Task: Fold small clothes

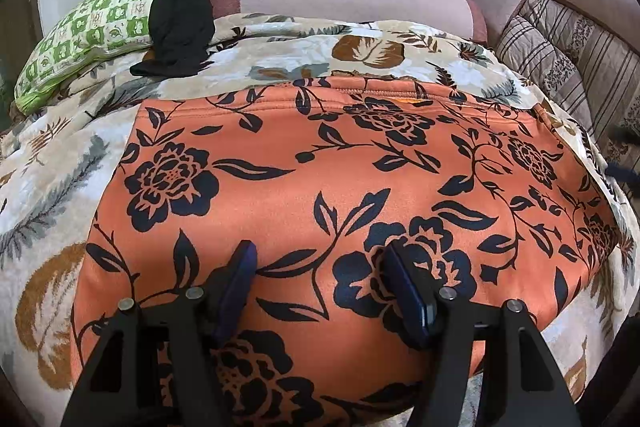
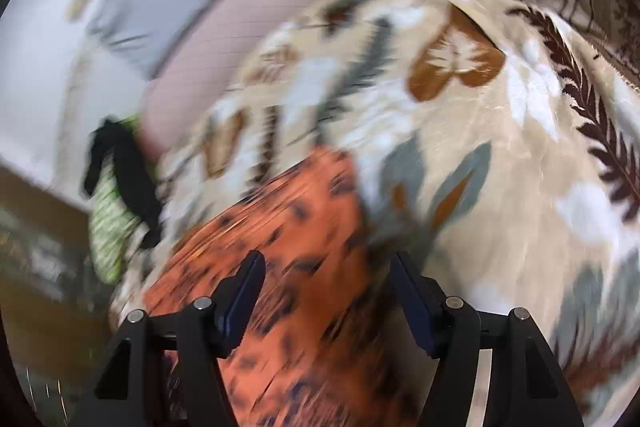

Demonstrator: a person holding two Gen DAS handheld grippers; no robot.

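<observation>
Lying flat on the leaf-patterned blanket (image 1: 280, 39) of a bed, the orange floral garment (image 1: 328, 187) looks thin, satiny and limp, so it should weigh little, slide easily under the pads and sag wherever it is unsupported. Its stitched waistband edge (image 1: 360, 95) at the far side seems the firmest place to pinch, ideally at two corners so the cloth stays taut. Both tools are released: the left gripper (image 1: 320, 263) hangs over the fabric with jaws apart and nothing between them, and the right gripper (image 2: 326, 271), seen through heavy blur, is likewise spread and empty.
</observation>
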